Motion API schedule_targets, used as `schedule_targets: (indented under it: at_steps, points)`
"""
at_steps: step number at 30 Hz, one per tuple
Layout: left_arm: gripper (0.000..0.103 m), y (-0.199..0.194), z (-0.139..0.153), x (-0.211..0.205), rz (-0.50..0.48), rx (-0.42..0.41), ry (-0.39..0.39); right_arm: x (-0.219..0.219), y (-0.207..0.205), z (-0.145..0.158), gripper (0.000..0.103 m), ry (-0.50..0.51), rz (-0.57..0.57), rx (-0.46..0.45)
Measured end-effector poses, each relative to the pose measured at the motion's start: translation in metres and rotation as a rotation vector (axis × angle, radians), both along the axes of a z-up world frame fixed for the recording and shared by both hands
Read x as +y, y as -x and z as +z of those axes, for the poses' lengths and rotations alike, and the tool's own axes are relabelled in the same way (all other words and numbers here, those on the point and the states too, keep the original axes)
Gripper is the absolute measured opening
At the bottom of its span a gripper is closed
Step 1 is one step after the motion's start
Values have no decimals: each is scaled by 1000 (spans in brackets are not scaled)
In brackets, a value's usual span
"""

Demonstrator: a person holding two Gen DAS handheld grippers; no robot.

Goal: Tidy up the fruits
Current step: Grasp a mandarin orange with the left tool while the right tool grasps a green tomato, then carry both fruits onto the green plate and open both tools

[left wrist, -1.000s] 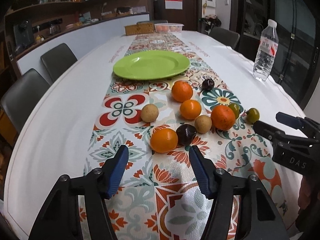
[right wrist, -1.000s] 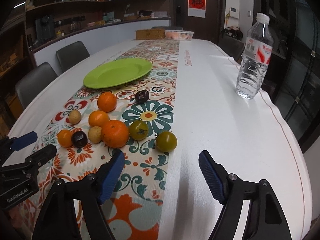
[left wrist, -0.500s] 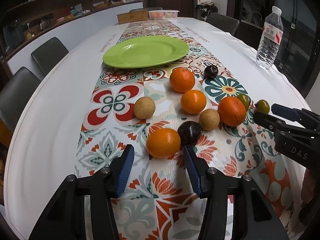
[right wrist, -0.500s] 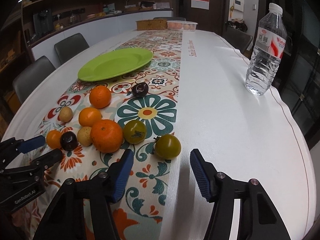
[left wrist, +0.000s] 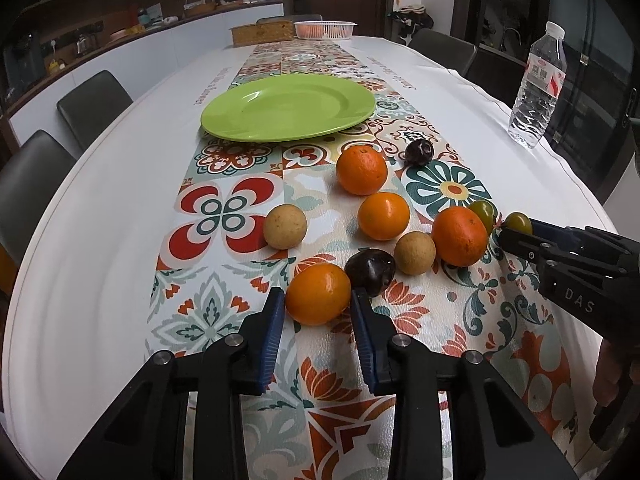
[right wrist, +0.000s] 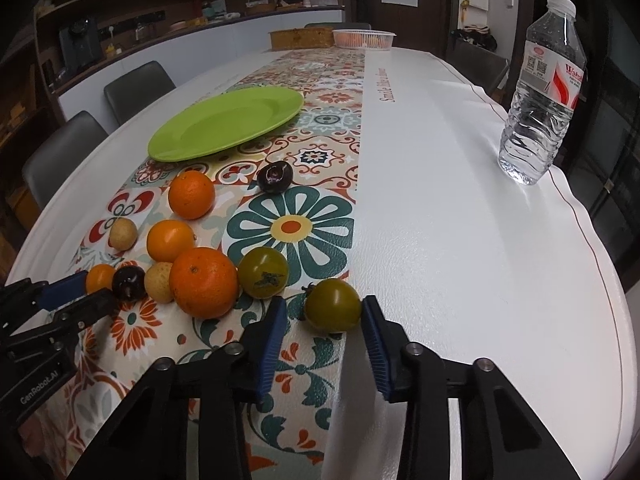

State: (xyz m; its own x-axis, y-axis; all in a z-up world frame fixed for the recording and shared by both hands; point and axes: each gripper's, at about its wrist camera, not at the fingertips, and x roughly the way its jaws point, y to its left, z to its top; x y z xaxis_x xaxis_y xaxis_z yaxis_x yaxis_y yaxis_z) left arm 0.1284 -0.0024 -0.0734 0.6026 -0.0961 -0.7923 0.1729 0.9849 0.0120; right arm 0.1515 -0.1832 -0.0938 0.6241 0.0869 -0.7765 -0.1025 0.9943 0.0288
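Fruits are lying loose on the patterned runner of the white tabletop, short of a bare green plate.

Left gripper: its jaws have just been closing and are flanking the nearest small orange. The blue pads are sitting at the orange's two sides; whether they are already pressing on it cannot be told.

Right gripper: its jaws have likewise just been closing around a green tomato at the runner's edge. The right pad is touching the tomato, while a narrow gap is showing at the left pad.

Remaining fruits, all resting on the runner:
- a dark plum touching the nearest small orange on its right;
- a tan round fruit sitting between that plum and a large orange;
- a second green tomato lying just beside the large orange;
- a middle orange and a far orange lying nearer the plate;
- another tan round fruit sitting apart to the left;
- a second dark plum lying near the plate's right edge.

A water bottle is standing upright on the white cloth, well apart to the right.
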Motion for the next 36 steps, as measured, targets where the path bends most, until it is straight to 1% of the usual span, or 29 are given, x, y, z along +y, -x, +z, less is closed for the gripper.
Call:
schedule_targets:
  at_steps: [1, 8, 13, 17, 19, 27, 34, 36]
  points:
    - [33, 0, 0, 0, 1, -2, -2, 0, 0, 0, 30, 2, 5, 0]
    - [33, 8, 7, 0, 9, -25, 0, 1, 5, 2, 29, 30, 17, -26]
    - [33, 15, 19, -2, 2, -54, 16, 1, 12, 15, 29, 9, 35, -49]
    - [33, 15, 33, -1, -1, -75, 49, 5, 13, 29, 29, -46, 78, -62]
    - [33, 13, 41, 0, -3, -95, 64, 9, 13, 36, 29, -47, 99, -77]
    - [33, -8, 65, 1, -30, -155, 63, 27, -3, 63, 29, -55, 194, -135]
    - [33, -42, 75, 8, -58, -149, 81, 40, -34, 76, 29, -67, 252, -135]
    - [33, -54, 78, 11, -69, -148, 81, 47, -47, 79, 29, -69, 287, -124]
